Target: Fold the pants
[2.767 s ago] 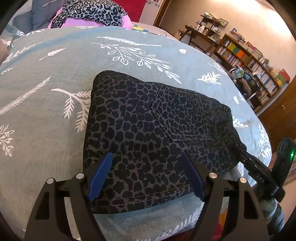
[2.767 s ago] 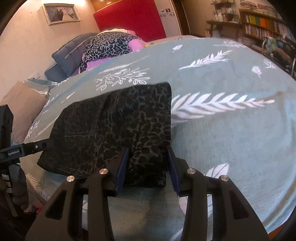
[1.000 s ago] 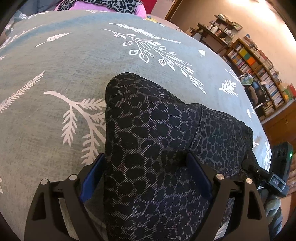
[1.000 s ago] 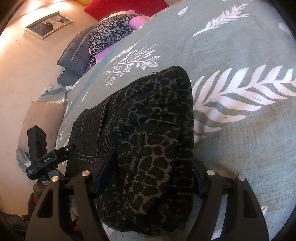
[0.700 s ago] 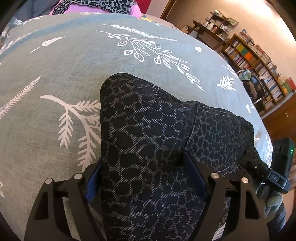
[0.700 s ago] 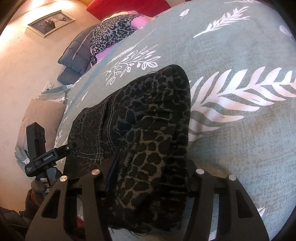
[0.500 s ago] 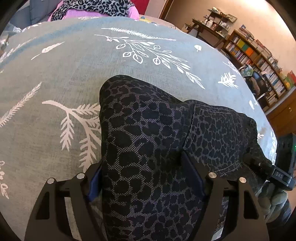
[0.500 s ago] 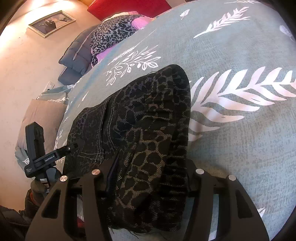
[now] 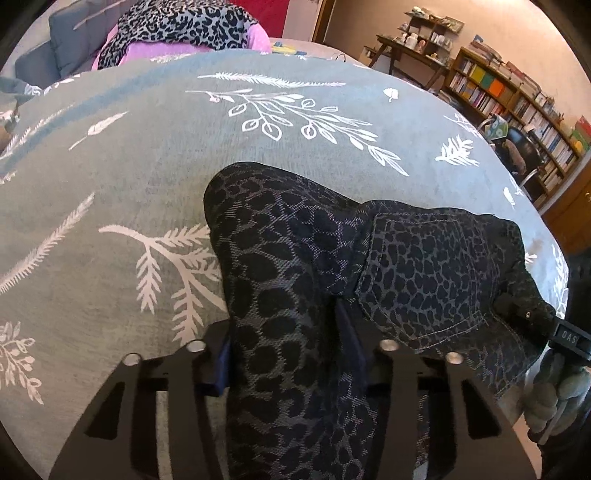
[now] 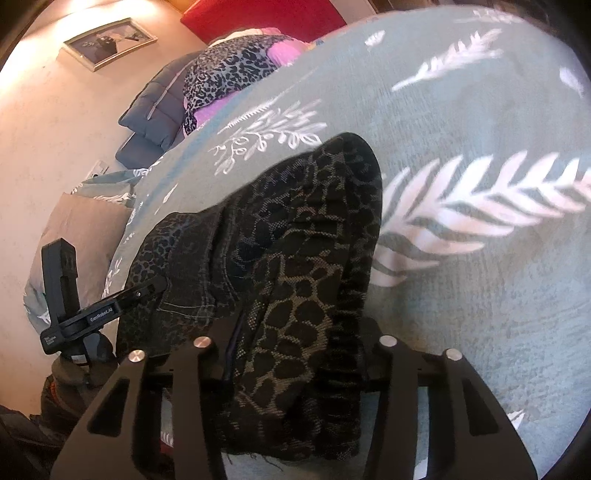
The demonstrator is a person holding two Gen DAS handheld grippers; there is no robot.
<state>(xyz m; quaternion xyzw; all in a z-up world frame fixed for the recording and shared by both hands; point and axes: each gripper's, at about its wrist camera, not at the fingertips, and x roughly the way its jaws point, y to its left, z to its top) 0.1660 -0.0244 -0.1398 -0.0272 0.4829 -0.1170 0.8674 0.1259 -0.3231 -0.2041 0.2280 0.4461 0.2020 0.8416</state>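
The dark leopard-print pants [image 9: 424, 266] lie folded in a compact stack on the grey-green bedspread [image 9: 184, 147], back pocket up. My left gripper [image 9: 284, 332] has its jaws closing on the stack's left end, where bunched fabric fills the gap and both blue pads [image 9: 223, 365] press into it. My right gripper [image 10: 299, 339] is closing on the opposite end of the pants [image 10: 295, 206], the cloth humped up between its fingers. Each gripper shows in the other's view: the right gripper [image 9: 535, 321], the left gripper [image 10: 92, 314].
A pile of leopard and pink clothes [image 9: 184, 26] and grey pillows [image 10: 155, 110] sit at the head of the bed. Bookshelves [image 9: 517, 96] and a desk line the far wall. The bed edge runs just below the pants. A gloved hand [image 9: 554, 398] holds the right gripper.
Both pairs of jaws have narrowed onto the pants, squeezing the fabric into a taller hump. The left gripper has drawn back and up slightly; the right has stayed put.
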